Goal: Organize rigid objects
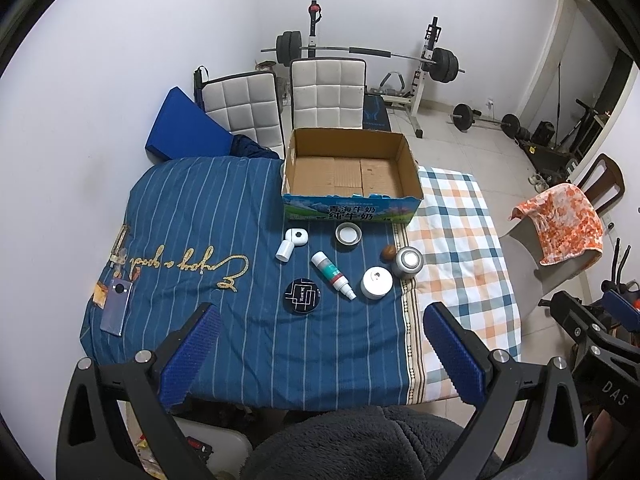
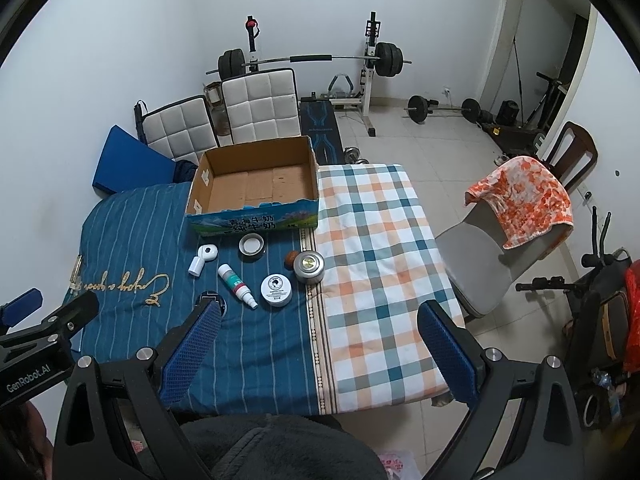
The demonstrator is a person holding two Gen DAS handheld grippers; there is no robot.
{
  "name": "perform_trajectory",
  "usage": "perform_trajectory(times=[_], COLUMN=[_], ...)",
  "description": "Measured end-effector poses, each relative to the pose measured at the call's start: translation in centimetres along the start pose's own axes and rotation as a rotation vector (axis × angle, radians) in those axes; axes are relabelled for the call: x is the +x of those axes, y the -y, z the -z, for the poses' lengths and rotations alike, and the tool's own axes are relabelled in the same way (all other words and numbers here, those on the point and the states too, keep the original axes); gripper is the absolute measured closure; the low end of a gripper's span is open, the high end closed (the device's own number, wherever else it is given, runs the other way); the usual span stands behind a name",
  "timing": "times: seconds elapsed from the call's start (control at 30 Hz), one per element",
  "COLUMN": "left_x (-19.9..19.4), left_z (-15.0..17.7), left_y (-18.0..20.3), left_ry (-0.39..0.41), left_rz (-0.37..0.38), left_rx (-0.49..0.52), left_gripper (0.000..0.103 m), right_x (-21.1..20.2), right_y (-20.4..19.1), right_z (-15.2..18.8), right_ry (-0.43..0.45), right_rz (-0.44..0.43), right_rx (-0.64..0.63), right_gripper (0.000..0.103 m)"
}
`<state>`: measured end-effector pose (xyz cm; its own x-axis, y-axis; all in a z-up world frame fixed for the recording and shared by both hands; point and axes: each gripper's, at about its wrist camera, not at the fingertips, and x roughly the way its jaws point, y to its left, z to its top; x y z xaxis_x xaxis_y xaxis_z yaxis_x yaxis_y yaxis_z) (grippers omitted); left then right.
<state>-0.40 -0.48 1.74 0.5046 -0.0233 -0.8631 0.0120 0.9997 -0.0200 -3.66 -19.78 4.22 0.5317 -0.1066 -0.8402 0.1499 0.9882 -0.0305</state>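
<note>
Waiting to be sorted, every small item lies on the blue striped cloth just in front of an empty cardboard box [image 1: 348, 168], so by the look of it nothing is packed yet. Nearest the box sit a shallow metal lid [image 1: 348, 234] and a white rounded case [image 1: 296, 236]; farther from it lie a plastic spray bottle [image 1: 332, 274] on its side, a flat black round tin [image 1: 303, 295], a white jar [image 1: 376, 282] and a shiny metal canister [image 1: 407, 262]. The left gripper [image 1: 320, 354] and right gripper [image 2: 318, 350] hover short of the items, blue ribbed fingers spread wide, holding nothing.
</note>
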Motion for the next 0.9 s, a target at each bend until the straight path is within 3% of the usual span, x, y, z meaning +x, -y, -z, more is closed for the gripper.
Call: perform_trajectory(times=[0.9], left_x=[0.7], left_z=[-0.34], left_y=[-0.98], left_ry=[-0.006], left_rz=[0.008], left_rx=[-0.01], left_gripper=[0.0], right_x=[0.29], right_y=[0.15], right_z=[-0.24], right_ry=[-0.001], right_rz=[-0.006], right_rx=[0.003], right_gripper=[0.002])
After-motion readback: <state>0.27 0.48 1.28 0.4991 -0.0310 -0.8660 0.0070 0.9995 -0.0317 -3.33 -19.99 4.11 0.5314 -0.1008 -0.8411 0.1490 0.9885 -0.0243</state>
